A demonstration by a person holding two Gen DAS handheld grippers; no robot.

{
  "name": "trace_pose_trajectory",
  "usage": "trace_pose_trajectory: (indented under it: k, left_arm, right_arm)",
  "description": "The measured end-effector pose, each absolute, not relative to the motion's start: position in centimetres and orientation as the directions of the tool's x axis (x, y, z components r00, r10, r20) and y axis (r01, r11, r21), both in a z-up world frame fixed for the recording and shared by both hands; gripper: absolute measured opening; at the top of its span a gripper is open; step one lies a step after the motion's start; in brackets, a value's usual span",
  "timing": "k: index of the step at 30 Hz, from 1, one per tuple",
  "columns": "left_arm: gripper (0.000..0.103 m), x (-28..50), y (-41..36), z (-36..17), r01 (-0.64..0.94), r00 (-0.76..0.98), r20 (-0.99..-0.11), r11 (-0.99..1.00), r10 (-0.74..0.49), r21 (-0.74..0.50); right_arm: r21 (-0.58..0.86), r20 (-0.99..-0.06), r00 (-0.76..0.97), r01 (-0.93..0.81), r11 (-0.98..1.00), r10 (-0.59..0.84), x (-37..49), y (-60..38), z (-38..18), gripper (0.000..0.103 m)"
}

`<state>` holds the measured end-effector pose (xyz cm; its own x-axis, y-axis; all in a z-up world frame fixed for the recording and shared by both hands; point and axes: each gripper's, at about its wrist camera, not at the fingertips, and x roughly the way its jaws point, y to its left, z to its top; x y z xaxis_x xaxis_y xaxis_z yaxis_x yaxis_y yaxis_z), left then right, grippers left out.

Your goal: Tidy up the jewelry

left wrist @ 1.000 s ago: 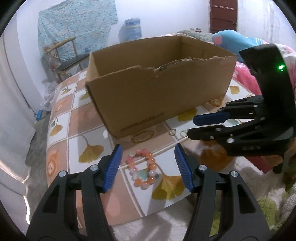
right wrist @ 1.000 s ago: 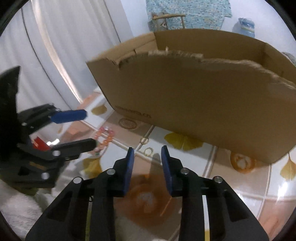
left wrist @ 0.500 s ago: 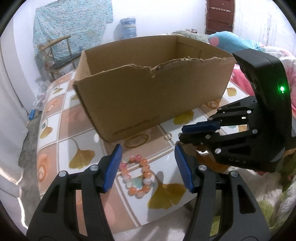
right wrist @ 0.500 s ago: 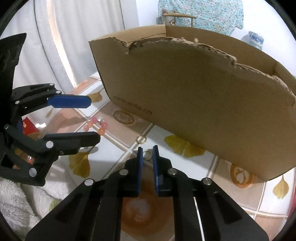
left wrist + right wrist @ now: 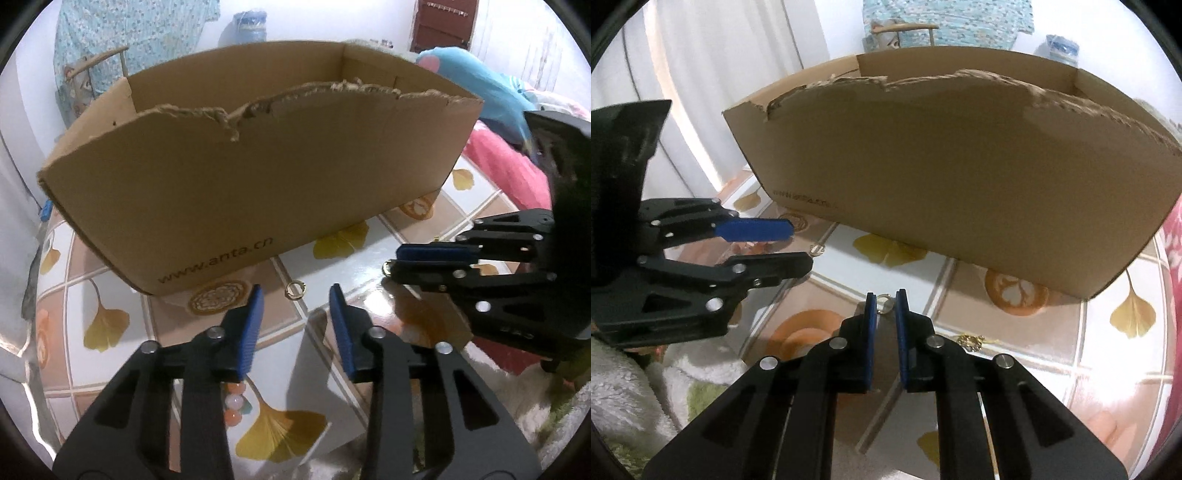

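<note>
A small gold ring [image 5: 295, 289] lies on the ginkgo-patterned table [image 5: 369, 258], just ahead of the tips of my left gripper [image 5: 296, 293]. Its jaws are closing and do not touch the ring. The bead bracelet [image 5: 234, 400] peeks out under the left finger. My right gripper [image 5: 885, 295] is shut on a second gold ring [image 5: 885, 302], low over the table. That ring [image 5: 387, 266] sticks out at the right gripper's [image 5: 395, 260] tips in the left wrist view. The left gripper [image 5: 801, 247] and its ring [image 5: 817, 249] also show in the right wrist view.
A torn-edged cardboard box [image 5: 258, 177] stands open-topped right behind both rings. A small gold trinket [image 5: 971, 341] lies by the right finger. Pink and blue bedding [image 5: 509, 173] borders the table on the right, a fluffy rug [image 5: 628, 387] at the near edge.
My left gripper has moved forward off the bead bracelet to the ring near the box, and its jaws have narrowed. The right gripper has shut on the other ring.
</note>
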<state>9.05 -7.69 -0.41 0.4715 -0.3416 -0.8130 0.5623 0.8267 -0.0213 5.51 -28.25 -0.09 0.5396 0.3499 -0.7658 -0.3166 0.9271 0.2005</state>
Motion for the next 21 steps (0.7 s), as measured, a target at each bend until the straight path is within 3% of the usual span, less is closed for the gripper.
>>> trace_pose_trajectory:
  k: [5,12,21]
  left_arm:
    - [0.022,9.9,-7.9,-0.9,0.561,0.451,-0.83,0.828,-0.327,-0.021]
    - [0.021,10.0,-8.2,-0.8,0.58,0.448,-0.841,0.814,-0.304,0.015]
    - [0.011,10.0,-8.6,-0.6,0.613,0.436,-0.847,0.789,-0.304,0.032]
  right_arm:
    - [0.227,-0.753,0.542,-0.317,0.921,0.373,5.6,-28.7,-0.2,0.011]
    - [0.254,-0.744,0.539,-0.321,0.913,0.396,5.2,-30.4,-0.1,0.011]
    - [0.262,-0.741,0.537,-0.323,0.909,0.404,5.1,-30.7,-0.1,0.011]
